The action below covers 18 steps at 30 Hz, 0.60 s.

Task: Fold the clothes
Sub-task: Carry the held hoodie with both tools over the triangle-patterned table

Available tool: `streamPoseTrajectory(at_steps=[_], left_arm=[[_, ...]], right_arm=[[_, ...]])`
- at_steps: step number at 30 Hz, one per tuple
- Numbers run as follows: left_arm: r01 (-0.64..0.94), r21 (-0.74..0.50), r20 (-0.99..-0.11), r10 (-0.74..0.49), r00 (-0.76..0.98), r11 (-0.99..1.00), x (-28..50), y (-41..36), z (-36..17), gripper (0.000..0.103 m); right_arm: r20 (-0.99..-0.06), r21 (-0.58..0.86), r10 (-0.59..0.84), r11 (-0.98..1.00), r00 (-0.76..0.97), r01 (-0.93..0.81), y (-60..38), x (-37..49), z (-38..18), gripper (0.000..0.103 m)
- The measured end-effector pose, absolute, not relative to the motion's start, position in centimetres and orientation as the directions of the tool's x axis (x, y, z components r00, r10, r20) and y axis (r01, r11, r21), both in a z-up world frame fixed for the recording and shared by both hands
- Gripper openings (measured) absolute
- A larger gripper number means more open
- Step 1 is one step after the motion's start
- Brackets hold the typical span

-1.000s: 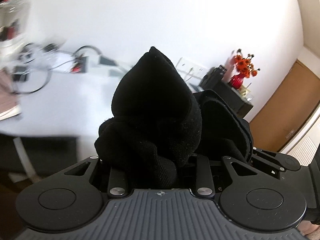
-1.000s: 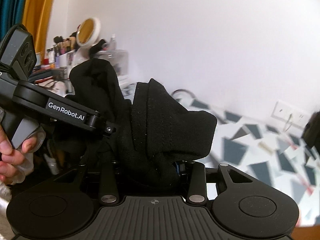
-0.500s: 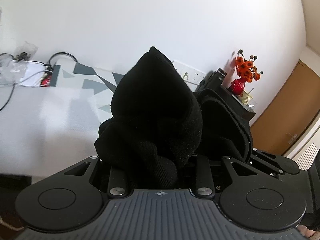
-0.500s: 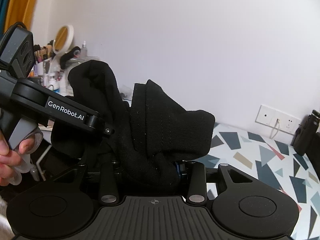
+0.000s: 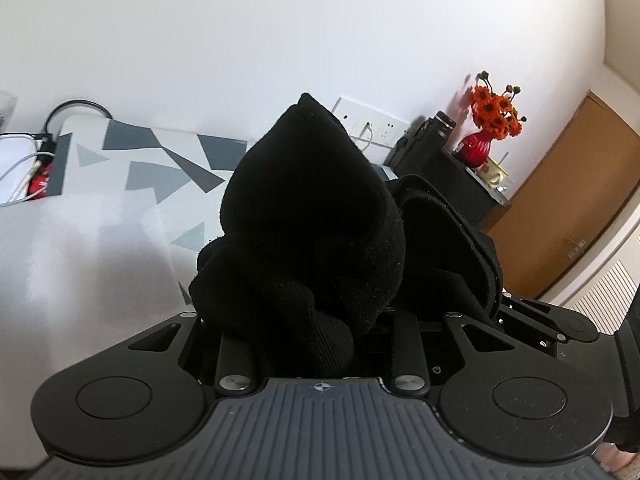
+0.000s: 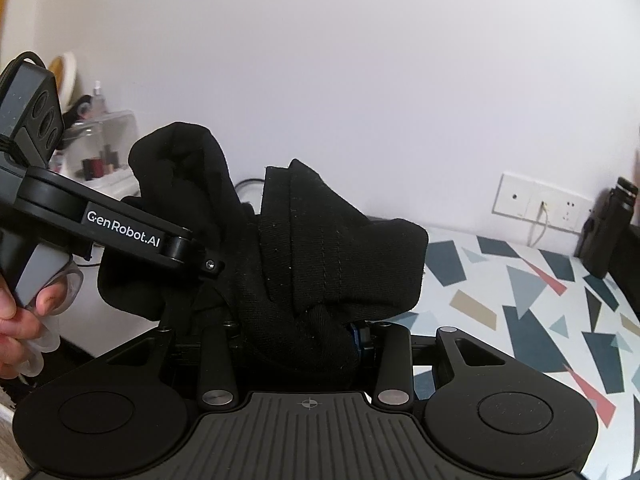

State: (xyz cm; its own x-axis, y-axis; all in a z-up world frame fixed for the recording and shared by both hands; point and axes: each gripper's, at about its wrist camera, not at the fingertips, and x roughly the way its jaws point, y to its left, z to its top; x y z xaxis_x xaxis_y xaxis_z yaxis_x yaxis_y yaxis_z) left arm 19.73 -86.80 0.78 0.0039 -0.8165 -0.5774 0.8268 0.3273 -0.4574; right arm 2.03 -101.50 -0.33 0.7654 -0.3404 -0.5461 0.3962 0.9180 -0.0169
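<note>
Step in hand: carrying the black garment (image 5: 312, 216) held aloft between both grippers, above the patterned worktop (image 6: 532, 292). Left gripper (image 5: 320, 320) had its jaws pinched on a bunched fold; right gripper (image 6: 308, 332) likewise clamped on cloth, the two close together, the left one's body visible in the right view. Judged: fold not yet laid; next move calls for lowering the cloth onto the patterned surface and spreading it flat. Versus a second ago: grip unchanged, background swung from cluttered shelves toward the wall socket (image 6: 536, 200) and vase of orange flowers (image 5: 492, 124)
</note>
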Motion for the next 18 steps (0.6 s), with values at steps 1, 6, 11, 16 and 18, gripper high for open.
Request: streamPoseTrajectory(at_steps=[1,6,11,16,18], left_arm=[[0.827,-0.46,-0.58,-0.814,-0.004,0.324,20.1,-87.2,0.5,0.031],[0.826,-0.461,-0.6,-0.8,-0.02,0.325,21.1,-88.1,-0.4,0.031],[0.816,-0.457,-0.625,-0.781,-0.011,0.355,21.8,-88.5,-1.5,0.031],[0.796,-0.461,-0.642,-0.767,0.008,0.394,22.2,-88.8,-1.9,0.031],[0.791,-0.455,-0.649,-0.761,0.019,0.408,22.1,-89.2,-2.3,0.031]], right_arm=[[-0.551,-0.016,-0.344,0.916,0.761,0.402,-101.8,2.3,-0.5,0.035],[-0.567,-0.008,-0.342,0.912,0.75,0.41,-102.7,3.6,-1.6,0.035],[-0.585,0.006,-0.316,0.919,0.747,0.394,-103.1,4.4,-2.8,0.035],[-0.605,0.016,-0.277,0.933,0.746,0.359,-103.3,4.9,-2.8,0.035],[-0.619,0.013,-0.262,0.939,0.74,0.343,-104.0,5.1,-3.0,0.036]])
